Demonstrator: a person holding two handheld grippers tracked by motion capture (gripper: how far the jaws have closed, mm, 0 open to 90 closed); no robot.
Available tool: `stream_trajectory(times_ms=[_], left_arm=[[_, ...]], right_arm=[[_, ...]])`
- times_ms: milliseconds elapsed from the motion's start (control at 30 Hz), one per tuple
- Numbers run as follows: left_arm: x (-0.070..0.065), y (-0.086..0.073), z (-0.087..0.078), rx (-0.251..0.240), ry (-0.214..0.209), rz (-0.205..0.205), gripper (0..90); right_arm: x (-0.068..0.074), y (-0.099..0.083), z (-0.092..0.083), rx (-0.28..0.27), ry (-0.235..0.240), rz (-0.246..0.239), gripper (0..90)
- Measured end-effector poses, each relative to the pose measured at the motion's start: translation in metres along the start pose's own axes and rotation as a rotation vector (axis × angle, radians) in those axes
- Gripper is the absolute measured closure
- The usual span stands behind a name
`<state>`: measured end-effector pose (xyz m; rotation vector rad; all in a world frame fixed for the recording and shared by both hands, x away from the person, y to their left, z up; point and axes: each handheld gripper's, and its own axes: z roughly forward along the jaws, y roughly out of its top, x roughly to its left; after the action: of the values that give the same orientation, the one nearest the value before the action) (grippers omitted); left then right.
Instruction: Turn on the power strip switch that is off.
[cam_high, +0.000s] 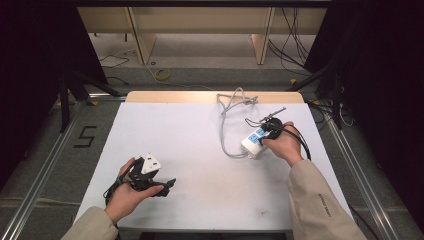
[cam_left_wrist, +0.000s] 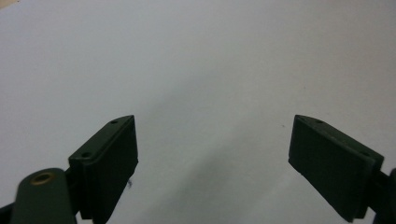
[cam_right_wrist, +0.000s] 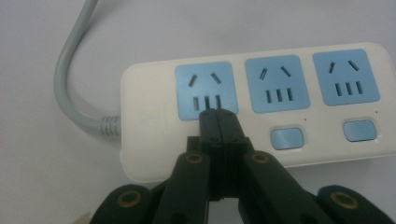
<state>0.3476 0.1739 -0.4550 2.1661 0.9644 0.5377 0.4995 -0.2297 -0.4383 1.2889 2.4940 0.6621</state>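
A white power strip (cam_high: 254, 140) with blue sockets lies right of centre on the white table (cam_high: 200, 150), and its grey cable (cam_high: 223, 125) loops toward the far edge. My right gripper (cam_high: 272, 131) is on the strip's far end. In the right gripper view its jaws are shut with nothing between them. The right gripper (cam_right_wrist: 218, 114) has its tips just below the leftmost socket of the power strip (cam_right_wrist: 154, 116), covering the spot where that socket's button would be. The cable (cam_right_wrist: 70, 79) leaves to the left. My left gripper (cam_high: 165, 187) rests near the front left, and the left gripper (cam_left_wrist: 212, 121) is open over bare table.
Two blue buttons (cam_right_wrist: 287, 138) sit under the other two sockets. Beyond the table's far edge are wooden legs and loose cables on the floor. A "5" mark (cam_high: 86, 136) is on the floor to the left, beside a metal rail. Dark stands flank both sides.
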Motion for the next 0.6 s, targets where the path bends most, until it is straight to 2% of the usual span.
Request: stream_trajectory(times_ms=[333,600], left_arm=[[0.0001,0.0001,-0.0003,-0.001,-0.001,-0.002,15.3],[0.0001,0.0001,-0.0002,0.001,0.000,0.000,15.3]], right_arm=[[-0.0005,-0.0003,-0.0005,-0.001,0.000,0.000,90.0],[-0.0006,0.0008,-0.0067,-0.037,-0.007,-0.001,88.4]])
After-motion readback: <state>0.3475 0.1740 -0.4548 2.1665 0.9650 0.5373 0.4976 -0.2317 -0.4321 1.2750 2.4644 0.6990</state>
